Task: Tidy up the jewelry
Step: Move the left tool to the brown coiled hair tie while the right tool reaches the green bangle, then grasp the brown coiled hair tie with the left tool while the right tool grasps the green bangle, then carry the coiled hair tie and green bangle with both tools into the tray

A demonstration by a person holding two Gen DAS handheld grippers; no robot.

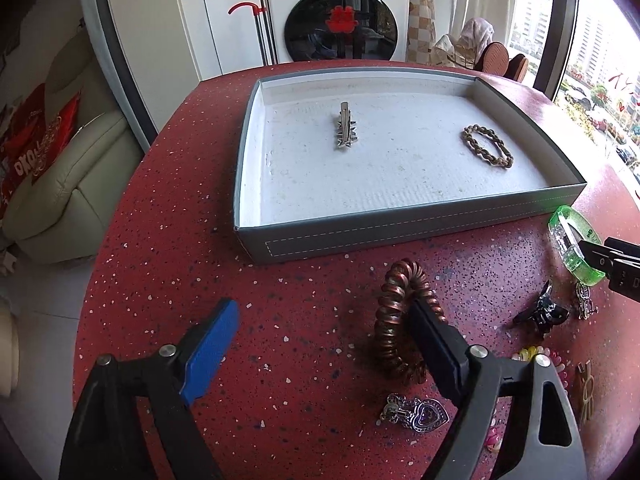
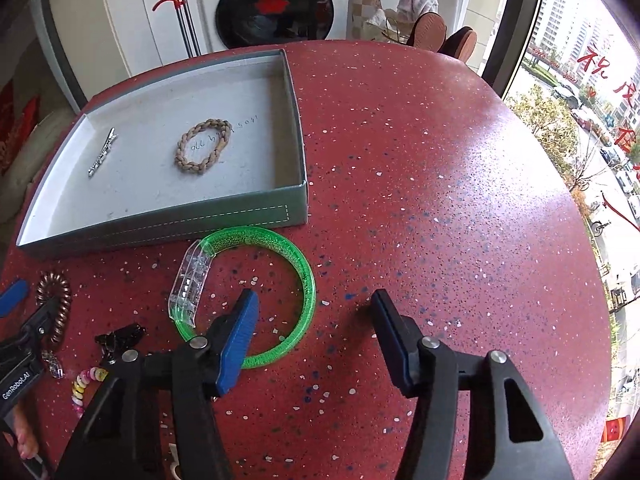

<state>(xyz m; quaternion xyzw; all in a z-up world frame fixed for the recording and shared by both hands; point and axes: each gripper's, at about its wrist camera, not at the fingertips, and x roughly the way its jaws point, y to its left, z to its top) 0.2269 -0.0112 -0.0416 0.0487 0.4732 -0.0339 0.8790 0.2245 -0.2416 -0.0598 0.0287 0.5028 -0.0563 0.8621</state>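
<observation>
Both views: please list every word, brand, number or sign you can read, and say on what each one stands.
"Panasonic": on the washing machine front, small.
"GenRobot.AI": on the left gripper body, right wrist view.
Handwriting on the tray floor, inside and beside the braided bracelet: illegible.
Red characters on the window: too distorted to read.
Red print on the cushion: blurred.

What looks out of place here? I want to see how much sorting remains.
Only a silver hair clip and a braided tan bracelet lie in the grey tray. The green plastic bangle, copper spiral hair tie and black claw clip lie loose on the red table.
</observation>
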